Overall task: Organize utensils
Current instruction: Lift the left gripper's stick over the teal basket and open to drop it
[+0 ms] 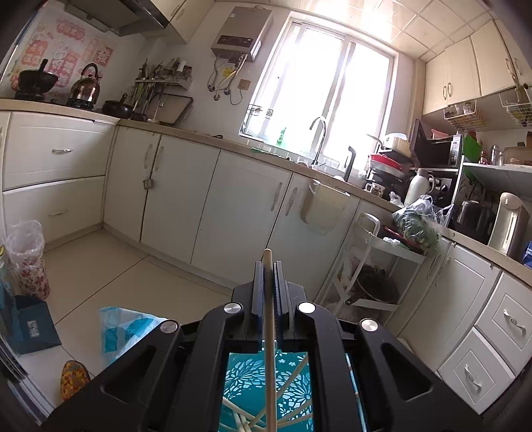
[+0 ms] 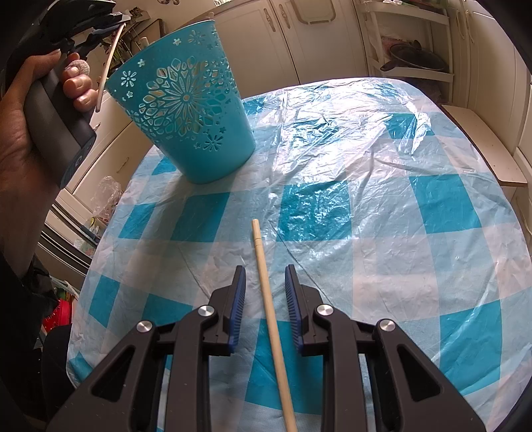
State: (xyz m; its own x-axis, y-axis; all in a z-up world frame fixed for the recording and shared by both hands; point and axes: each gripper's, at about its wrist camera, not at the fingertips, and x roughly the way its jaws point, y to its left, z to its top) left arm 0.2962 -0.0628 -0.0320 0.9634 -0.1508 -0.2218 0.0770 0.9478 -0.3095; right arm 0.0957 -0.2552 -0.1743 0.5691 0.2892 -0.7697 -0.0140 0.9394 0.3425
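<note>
My left gripper (image 1: pixel 268 266) is shut on a wooden chopstick (image 1: pixel 270 332) and holds it high over the turquoise cut-out holder (image 1: pixel 266 385), where several chopsticks lie inside. In the right wrist view the left gripper (image 2: pixel 99 25) with its chopstick (image 2: pixel 108 63) hangs beside the holder's rim (image 2: pixel 181 96). The holder stands at the table's far left. My right gripper (image 2: pixel 265 275) is open, its jaws on either side of a second chopstick (image 2: pixel 271 315) that lies flat on the checked tablecloth (image 2: pixel 332 186).
Blue-and-white plastic cloth covers the table; its far edge is near a wooden bench (image 2: pixel 482 146). White kitchen cabinets (image 1: pixel 206 206), a sink tap (image 1: pixel 319 136), a wire cart (image 1: pixel 372 275) and a bin (image 1: pixel 26 256) stand around the floor.
</note>
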